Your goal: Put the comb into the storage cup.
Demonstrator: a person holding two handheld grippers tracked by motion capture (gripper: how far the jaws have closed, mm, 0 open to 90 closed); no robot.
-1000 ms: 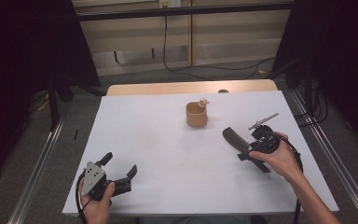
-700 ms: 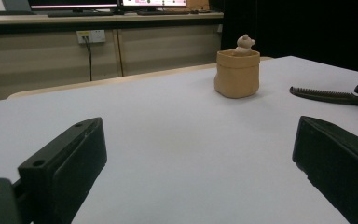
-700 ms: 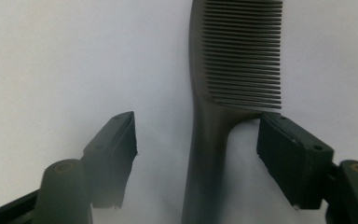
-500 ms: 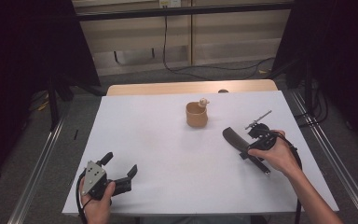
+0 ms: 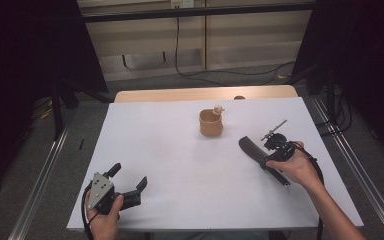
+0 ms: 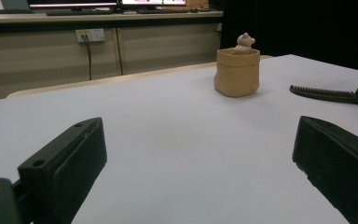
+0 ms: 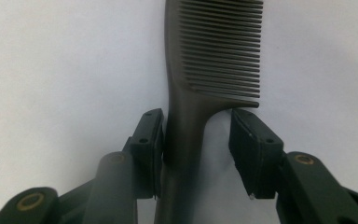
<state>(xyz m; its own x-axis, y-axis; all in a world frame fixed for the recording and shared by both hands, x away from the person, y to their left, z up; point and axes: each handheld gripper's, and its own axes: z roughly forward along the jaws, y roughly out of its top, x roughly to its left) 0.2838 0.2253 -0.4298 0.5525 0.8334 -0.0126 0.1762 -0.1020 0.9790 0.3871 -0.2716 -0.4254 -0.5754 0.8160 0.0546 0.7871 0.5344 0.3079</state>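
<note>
Two claws work over a white-covered table [image 5: 180, 165], and each sits in a different posture. The right claw [image 7: 198, 154] straddles the handle of a dark plastic comb [image 7: 200, 93] that lies flat on the table at the person's right. Its jaws are partly apart: one pad touches the handle's side, while the other stands off with bare table showing between it and the comb. Judged from that, the grip is not made; the claw seems lined up along the handle so that the jaws can meet across its narrow part, below the teeth.

The left claw [image 5: 127, 182] rests near the table's front left corner, jaws spread wide and holding nothing, well apart from everything else. It probably waits there so it stays clear of the working side.

A small tan sack-shaped pot [image 5: 211, 123] with a little pale figure [image 5: 218, 108] at its rim stands upright toward the far middle of the table, near the comb's tip but apart from it.
</note>
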